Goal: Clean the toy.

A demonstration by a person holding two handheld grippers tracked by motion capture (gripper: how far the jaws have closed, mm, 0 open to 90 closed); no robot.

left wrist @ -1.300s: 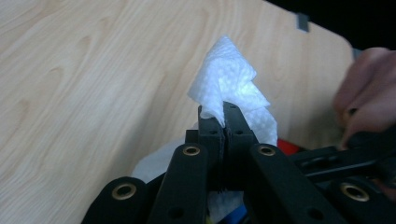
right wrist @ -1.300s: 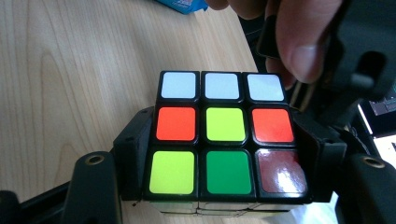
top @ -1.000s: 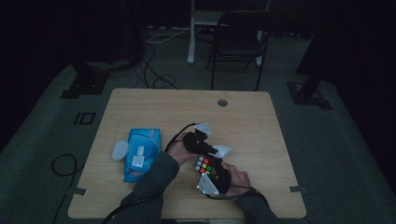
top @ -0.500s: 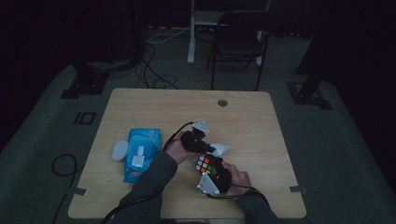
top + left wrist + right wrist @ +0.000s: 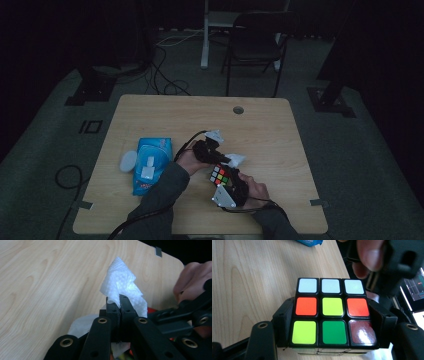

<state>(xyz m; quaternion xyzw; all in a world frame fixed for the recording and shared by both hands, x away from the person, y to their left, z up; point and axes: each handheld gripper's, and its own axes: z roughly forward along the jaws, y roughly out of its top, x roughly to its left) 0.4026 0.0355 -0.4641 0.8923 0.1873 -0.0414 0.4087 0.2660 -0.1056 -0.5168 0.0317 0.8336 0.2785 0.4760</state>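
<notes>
Sitting between the two black jaws of the right gripper (image 5: 332, 322), the puzzle cube (image 5: 331, 313) is squeezed from both sides, so it is held tight. Its top face looks up at the camera, with three white squares along the far row, then orange, yellow-green and orange, then yellow-green, green and dark red nearest. A cube is as wide as it is long, so it has no long side. Seen from the high view, the cube (image 5: 220, 175) is near the front edge of the table (image 5: 280, 130), a little right of the middle.

The left gripper (image 5: 120, 301) has its jaws pinched shut on a white paper tissue (image 5: 122, 281). The tissue sticks up past the tips like a small crumpled peak, and more of it hangs down under the jaws. In the high view the left gripper (image 5: 212, 152) is just beside the cube, on its far left side, and the two grippers are almost touching.

A blue pack of wipes (image 5: 150, 165) lies near the left edge, with a small white lid (image 5: 128, 161) beside it. These are well apart from the cube.

The back half of the table is bare wood, save for a small round hole (image 5: 238, 109) near the back edge. There is also open wood to the right of the hands.
</notes>
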